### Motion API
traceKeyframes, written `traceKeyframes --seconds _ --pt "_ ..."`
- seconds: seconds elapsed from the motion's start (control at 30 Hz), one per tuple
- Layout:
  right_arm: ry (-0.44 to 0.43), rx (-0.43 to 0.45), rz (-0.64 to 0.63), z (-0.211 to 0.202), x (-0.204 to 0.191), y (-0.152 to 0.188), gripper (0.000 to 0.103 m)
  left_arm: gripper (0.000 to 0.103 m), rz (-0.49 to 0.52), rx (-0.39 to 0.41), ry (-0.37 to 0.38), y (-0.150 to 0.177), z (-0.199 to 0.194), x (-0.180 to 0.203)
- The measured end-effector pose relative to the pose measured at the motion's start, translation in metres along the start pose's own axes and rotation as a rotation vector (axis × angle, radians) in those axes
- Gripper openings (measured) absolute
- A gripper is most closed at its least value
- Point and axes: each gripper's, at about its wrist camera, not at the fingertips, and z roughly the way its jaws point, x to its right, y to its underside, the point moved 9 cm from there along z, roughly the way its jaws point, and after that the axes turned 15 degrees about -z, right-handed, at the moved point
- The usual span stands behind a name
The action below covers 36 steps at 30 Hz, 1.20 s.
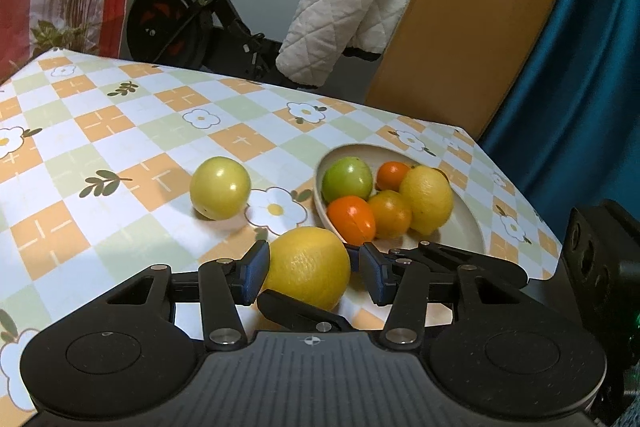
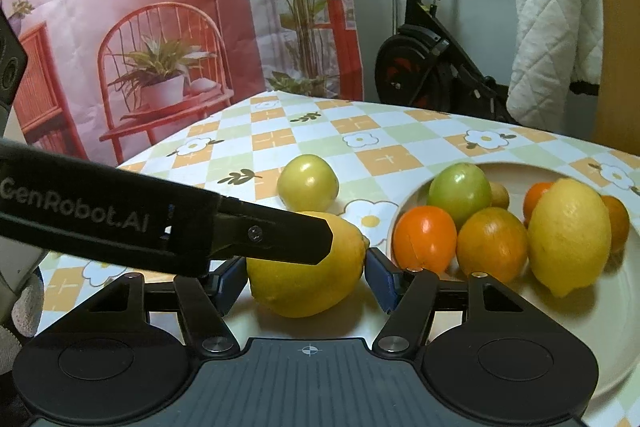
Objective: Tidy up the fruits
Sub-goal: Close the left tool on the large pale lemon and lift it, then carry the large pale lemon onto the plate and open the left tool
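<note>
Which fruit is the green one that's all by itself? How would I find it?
Find the checked tablecloth with white flowers, then the pale bowl of fruit. Outside the bowl sit two fruits: a lemon and, farther back, the round yellow-green fruit, the only one with nothing touching it.

Both wrist cameras look down close at the same lemon (image 1: 306,267) beside the bowl (image 2: 600,327).

Only one readable text: "GenRobot.AI", white lettering on black body of left gripper (image 2: 320,239), where it crosses the right wrist view from the left edge; first letter partly cut off at frame edge. Left wrist view: no legible txt, labels or nos. anywhere. Tablecloth (image 1: 120,131) has flower/leaf print only, no words. Wall hanging (image 2: 160,27): pics only.
</note>
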Motion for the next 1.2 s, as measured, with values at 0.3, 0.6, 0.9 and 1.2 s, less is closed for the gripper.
traceKeyframes --seconds 0.3,0.6,0.9,1.2 --pt "-0.019 0.004 0.014 -0.015 0.000 0.010 0.059 0.054 -0.006 -0.026 -0.032 0.014 0.000 -0.003" --pt "-0.023 0.001 0.022 -0.020 -0.002 0.012 0.059 0.052 0.012 -0.025 -0.034 0.018 -0.004 0.001" --pt "0.001 0.044 0.035 -0.039 0.002 0.011 0.059 0.050 0.061 0.006 -0.029 0.017 -0.014 0.019" --pt "0.049 0.110 0.064 -0.062 0.023 0.002 0.059 0.050 0.140 0.035 -0.007 0.007 -0.013 0.049"
